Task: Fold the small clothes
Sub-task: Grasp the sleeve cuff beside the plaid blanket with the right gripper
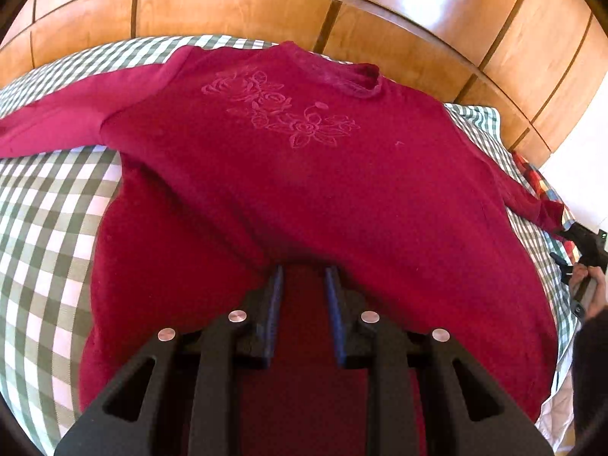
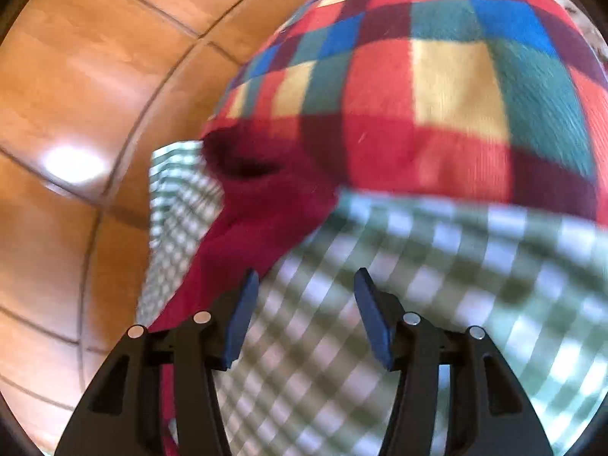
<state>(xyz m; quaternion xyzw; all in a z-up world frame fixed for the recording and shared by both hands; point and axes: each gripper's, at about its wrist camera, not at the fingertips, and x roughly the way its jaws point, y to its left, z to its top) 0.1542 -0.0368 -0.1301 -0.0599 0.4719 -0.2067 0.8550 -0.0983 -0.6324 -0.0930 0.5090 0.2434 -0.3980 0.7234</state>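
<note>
Sweater (image 1: 304, 174) hem between left gripper (image 1: 304, 273) pads

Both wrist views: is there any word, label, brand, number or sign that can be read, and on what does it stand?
None can be read.
Red sweater: embroidered roses only, no lettering.
Green checked cloth, multicoloured checked fabric, wooden panels: no text visible.
</note>
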